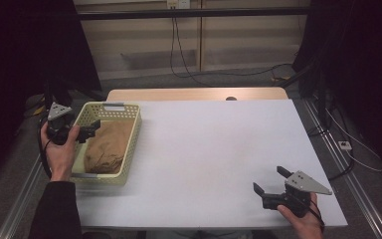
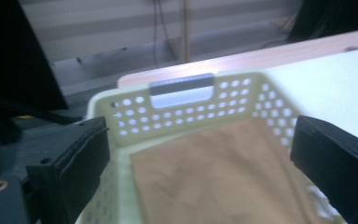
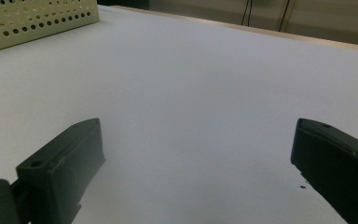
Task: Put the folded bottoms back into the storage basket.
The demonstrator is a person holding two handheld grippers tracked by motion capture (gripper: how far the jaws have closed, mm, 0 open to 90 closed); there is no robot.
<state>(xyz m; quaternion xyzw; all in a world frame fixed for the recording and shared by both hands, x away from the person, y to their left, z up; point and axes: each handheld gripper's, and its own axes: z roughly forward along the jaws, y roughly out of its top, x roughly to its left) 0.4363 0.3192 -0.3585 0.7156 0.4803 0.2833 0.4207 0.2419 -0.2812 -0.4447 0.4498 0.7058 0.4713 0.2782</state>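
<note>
A brown cloth (image 1: 108,145) lies folded inside a pale perforated basket (image 1: 132,140) at the counter's (image 1: 219,149) far left. The left gripper (image 1: 90,130), jaws spread and empty, hangs over the basket's left rim. Well apart at the near right, the right gripper (image 1: 269,180) hovers over bare counter, jaws spread. The basket's near wall hides the cloth's near edge.

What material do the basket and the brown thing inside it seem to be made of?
The basket looks like moulded plastic, pale yellow and matte: its walls have regular rows of round holes and a cut-out handle. The brown thing looks like soft cloth, perhaps a folded garment or a suede-like fabric: it lies slack with gentle folds and no shine. Its exact fibre cannot be told.
</note>
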